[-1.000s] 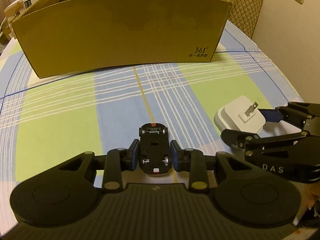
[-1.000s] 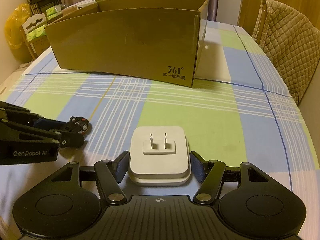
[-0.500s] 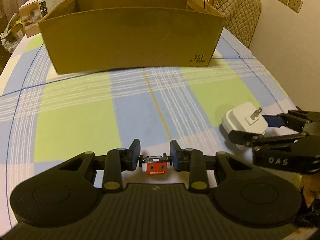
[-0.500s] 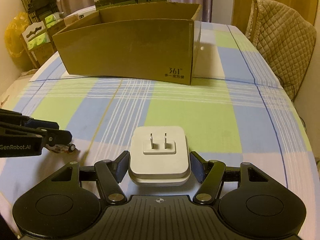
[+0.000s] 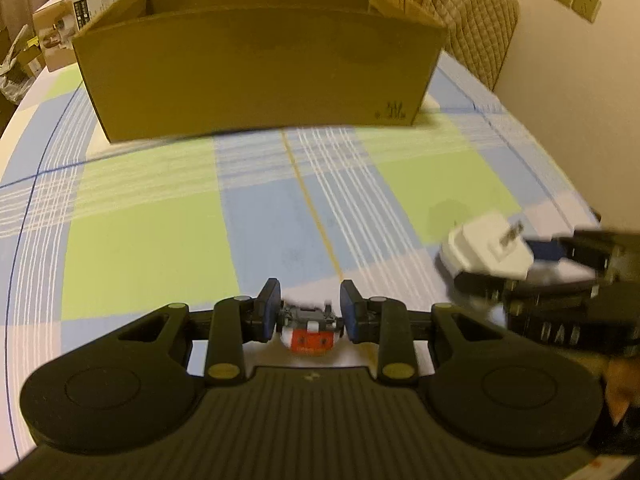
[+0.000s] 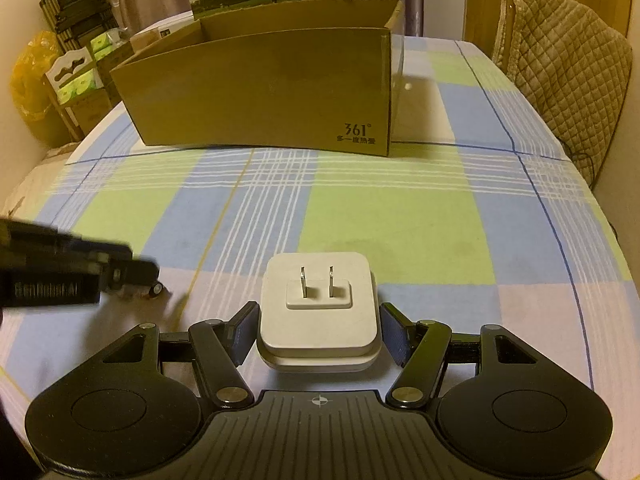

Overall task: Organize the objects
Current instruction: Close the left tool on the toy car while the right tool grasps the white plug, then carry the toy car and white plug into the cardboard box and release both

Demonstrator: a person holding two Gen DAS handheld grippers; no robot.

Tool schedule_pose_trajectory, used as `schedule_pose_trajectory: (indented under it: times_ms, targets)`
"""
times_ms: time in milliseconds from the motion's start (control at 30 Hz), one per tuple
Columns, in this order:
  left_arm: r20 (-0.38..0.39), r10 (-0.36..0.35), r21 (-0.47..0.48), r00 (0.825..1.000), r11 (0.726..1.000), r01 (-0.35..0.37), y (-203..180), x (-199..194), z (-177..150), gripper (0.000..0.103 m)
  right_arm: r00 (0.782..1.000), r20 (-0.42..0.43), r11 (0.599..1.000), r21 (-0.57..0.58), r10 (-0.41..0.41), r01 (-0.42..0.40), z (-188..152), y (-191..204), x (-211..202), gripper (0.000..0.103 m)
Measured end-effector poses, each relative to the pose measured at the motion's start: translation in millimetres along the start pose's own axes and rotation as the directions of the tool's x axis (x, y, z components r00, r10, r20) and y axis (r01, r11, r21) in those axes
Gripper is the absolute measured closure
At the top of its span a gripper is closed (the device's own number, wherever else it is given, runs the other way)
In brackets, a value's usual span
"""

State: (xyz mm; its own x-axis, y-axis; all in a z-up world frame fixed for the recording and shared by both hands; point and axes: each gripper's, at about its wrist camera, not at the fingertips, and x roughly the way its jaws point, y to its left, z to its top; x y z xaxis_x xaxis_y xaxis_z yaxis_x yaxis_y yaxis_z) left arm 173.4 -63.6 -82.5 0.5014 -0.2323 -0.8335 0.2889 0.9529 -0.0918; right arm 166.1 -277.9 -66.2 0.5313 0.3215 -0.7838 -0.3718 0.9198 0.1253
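Left wrist view: one open cardboard box [image 5: 256,76] stands at the table's [image 5: 148,240] far side, interior hidden. The left gripper [image 5: 309,304] pinches one toy car [image 5: 308,330] narrowly, red end toward the camera.

Right wrist view: the right gripper [image 6: 318,326] clamps one white plug adapter [image 6: 318,312], two prongs up, above the cloth.

Table [image 6: 400,216] under a blue-green plaid cloth bears one open cardboard box [image 6: 260,92] at its far side.
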Motion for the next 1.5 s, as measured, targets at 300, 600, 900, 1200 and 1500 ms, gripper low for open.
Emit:
schedule_pose_trajectory:
  times_ms: [300,600,900,1200,1500]
  targets:
    - [-0.037,0.0,-0.011,0.999,1.0,-0.001,0.1,-0.9,-21.6,0.07,1.0,0.001,1.0,0.016,0.006,-0.006,0.1,-2.1,1.9,0.042]
    - [-0.046,0.017,0.023,0.999,1.0,-0.016,-3.4,7.1,-12.5,0.078,1.0,-0.003,1.0,0.018,0.008,-0.008,0.3,-2.4,4.1,0.042]
    - [-0.036,0.006,0.009,0.999,1.0,-0.005,-0.8,-6.4,-7.1,0.078,1.0,0.005,1.0,0.007,0.009,-0.009,4.2,0.3,0.3,0.042]
    - [0.041,0.02,-0.002,0.999,1.0,-0.02,3.6,-40.0,32.1,0.078,0.997,0.067,1.0,-0.011,0.028,-0.027,33.9,10.3,-24.9,0.042]
    - [0.103,0.042,-0.012,0.994,0.999,-0.041,11.7,-75.9,66.5,0.078,0.993,0.114,0.998,-0.048,0.041,-0.036,71.4,25.9,-49.4,0.042]
